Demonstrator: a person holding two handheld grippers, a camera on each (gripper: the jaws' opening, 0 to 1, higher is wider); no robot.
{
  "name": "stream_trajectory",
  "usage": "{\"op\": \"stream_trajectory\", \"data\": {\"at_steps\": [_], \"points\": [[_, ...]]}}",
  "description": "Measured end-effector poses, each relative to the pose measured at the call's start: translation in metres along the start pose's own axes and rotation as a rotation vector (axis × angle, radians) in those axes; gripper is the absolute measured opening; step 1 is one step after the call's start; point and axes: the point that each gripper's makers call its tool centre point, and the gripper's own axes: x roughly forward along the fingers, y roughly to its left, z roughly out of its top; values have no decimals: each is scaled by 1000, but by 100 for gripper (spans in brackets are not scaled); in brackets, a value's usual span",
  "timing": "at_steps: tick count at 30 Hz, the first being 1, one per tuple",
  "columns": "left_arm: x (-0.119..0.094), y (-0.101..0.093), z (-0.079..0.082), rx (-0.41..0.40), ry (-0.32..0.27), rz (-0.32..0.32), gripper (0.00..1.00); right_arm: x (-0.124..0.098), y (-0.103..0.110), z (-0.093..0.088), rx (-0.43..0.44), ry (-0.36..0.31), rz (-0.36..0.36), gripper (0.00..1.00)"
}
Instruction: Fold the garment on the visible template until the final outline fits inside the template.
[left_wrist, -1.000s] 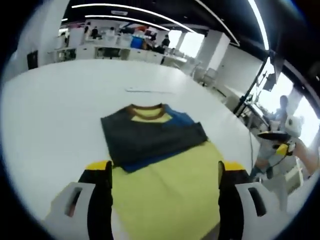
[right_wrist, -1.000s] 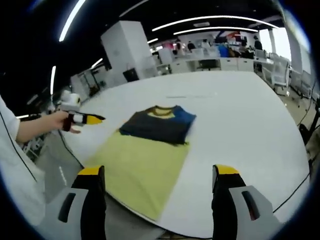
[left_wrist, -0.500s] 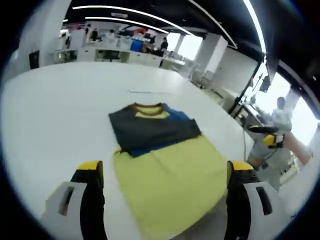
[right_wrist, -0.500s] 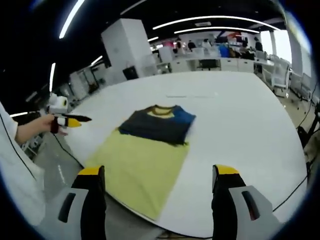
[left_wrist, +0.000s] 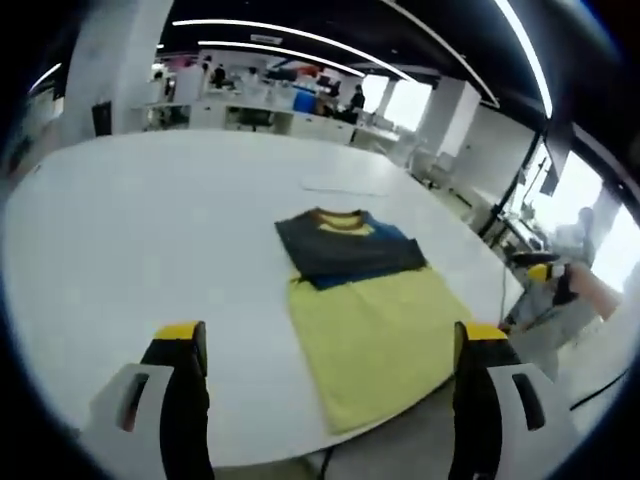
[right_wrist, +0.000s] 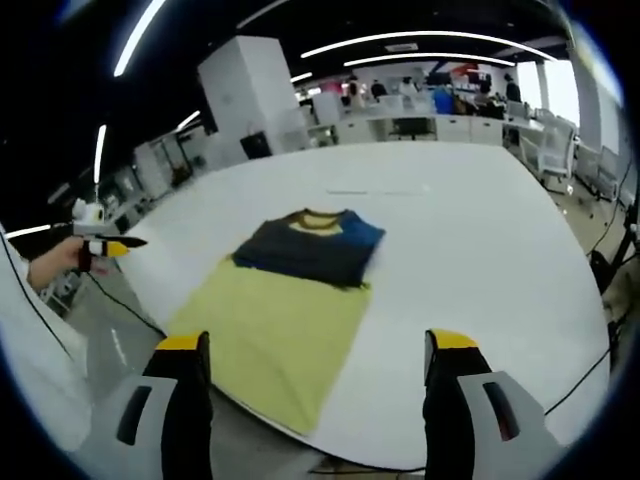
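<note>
White and broad, the worktop (left_wrist: 150, 230) spreads across the left gripper view under long ceiling light strips, with desks and shelving along the far wall. On it lies the garment (left_wrist: 348, 250), folded into a dark block of charcoal and blue with a yellow collar band at its far end. It rests on the far end of the yellow template (left_wrist: 375, 335), which runs toward the near edge of the worktop and reaches that edge. The garment's outline sits roughly within the template's width; whether its edges stay wholly inside cannot be told. The left tongs (left_wrist: 330, 400) stand wide open, yellow-tipped jaws apart and holding nothing, raised well clear of the cloth on the near side. Off to the right, beyond the worktop's edge, a hand holds the right tongs (left_wrist: 535, 262); they are too small here to judge their gap.

Seen from the right gripper view, the same worktop (right_wrist: 480, 230) shows a large white pillar and rows of desks behind it. The garment (right_wrist: 310, 247) again lies on the far part of the template (right_wrist: 270, 335), whose near corner comes up to the worktop's edge. The right tongs (right_wrist: 318, 395) are spread wide with nothing between the jaws, well back from the template. At the far left a hand grips the left tongs (right_wrist: 108, 244), well apart from the worktop.
</note>
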Motion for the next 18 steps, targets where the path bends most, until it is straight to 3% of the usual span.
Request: {"op": "stream_trajectory", "data": {"at_steps": [7,18], "points": [[-14,-1,-7,-25,-8,12,99,-9,0,-1,1,0,-16,88],[-11,-3,-6,-24,-1,8,99,-11,4,-9,16,10,-23,88]]}}
